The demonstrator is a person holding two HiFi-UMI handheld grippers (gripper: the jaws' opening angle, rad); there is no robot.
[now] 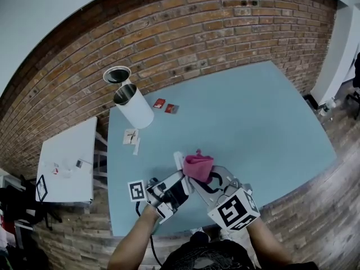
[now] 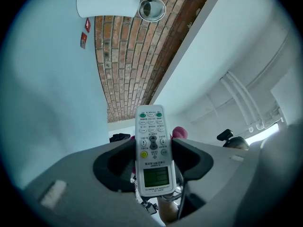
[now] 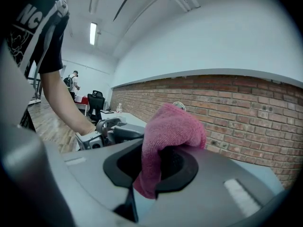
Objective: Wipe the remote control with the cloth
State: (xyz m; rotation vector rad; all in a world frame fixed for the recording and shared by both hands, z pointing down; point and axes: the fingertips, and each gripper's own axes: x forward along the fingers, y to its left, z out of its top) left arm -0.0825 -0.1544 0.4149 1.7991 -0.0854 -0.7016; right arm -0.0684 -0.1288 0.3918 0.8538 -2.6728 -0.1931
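my left gripper point(image 1: 180, 178) clamped the remote control point(image 2: 152, 150), tilted upward; my right gripper point(image 1: 206, 177) pinched the cloth point(image 3: 173, 124), its tips close beside the left's.

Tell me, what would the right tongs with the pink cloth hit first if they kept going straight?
Probably the remote control held in the left tongs: the cloth in the right tongs leads toward it. Depth is unclear; they might slip past it.

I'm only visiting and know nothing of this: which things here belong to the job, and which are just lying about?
Job: remote, held in the left tongs; cloth, held in the right tongs.
Lying about: white canister, red packets, paper slips, all on the table.
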